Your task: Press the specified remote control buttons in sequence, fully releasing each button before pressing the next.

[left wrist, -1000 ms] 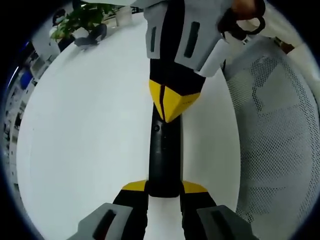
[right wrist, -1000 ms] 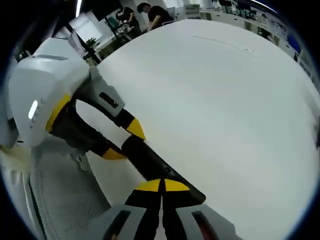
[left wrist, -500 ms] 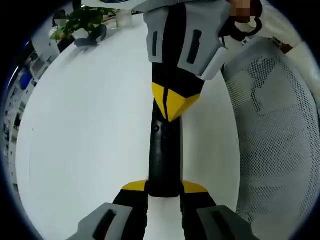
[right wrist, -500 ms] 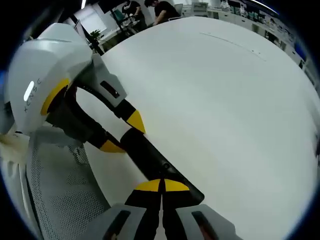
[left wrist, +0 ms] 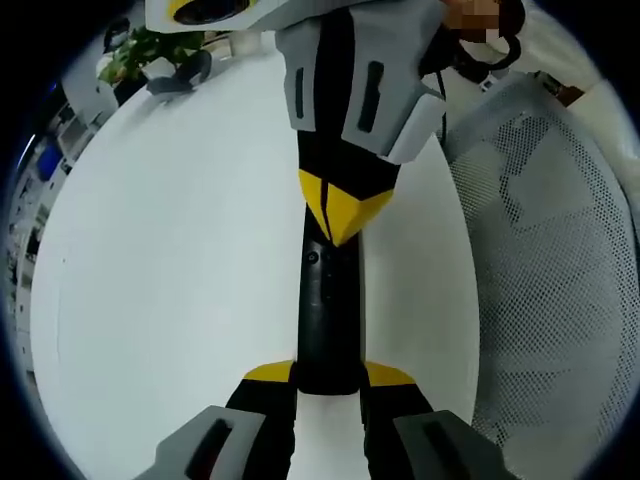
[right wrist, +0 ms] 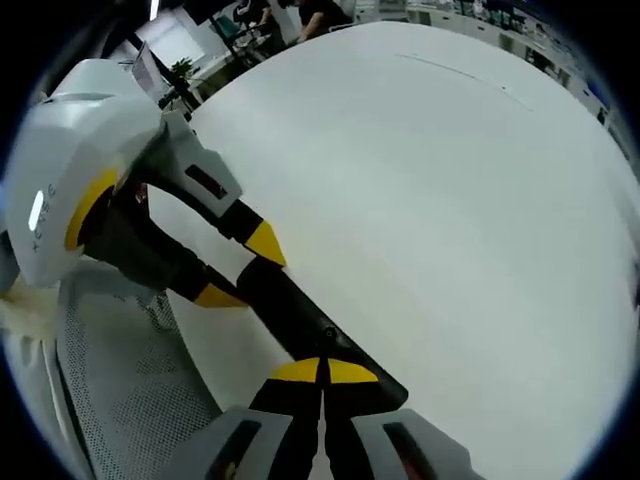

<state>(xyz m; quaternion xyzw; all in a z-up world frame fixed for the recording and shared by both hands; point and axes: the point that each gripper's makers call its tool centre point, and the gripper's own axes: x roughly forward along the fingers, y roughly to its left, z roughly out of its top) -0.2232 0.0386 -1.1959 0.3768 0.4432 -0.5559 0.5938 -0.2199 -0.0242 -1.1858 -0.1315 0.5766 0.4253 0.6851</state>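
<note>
A wide white table point(left wrist: 160, 260) spreads under my hands, with a potted plant point(left wrist: 135, 45) and office clutter far along its left edge, and a white mesh chair point(left wrist: 560, 280) at its right. My left gripper point(left wrist: 328, 378) is clamped on the near end of the black remote control point(left wrist: 328, 310), one yellow-tipped jaw on each side. My right gripper point(left wrist: 338, 215) comes down with jaws pressed together, tip on the remote's far end. In the right gripper view the remote point(right wrist: 300, 320) lies over the table edge, held by my left gripper point(right wrist: 240, 270).
</note>
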